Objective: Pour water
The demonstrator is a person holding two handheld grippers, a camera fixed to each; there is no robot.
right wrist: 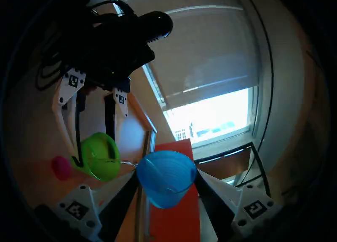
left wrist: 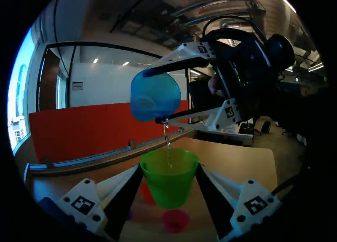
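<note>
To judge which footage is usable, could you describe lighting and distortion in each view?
Left gripper view: evenly lit, blue cup and green cup sharp, the red wall panel bowed by the fisheye. Right gripper view: the window blows out nearly white, its surroundings fall dark, its frame curves strongly.

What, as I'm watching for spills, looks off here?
Nothing stands out. The blue cup, tipped in the right claw, sends a thin stream into the green cup, held upright in the left claw; no water seen outside it.
</note>
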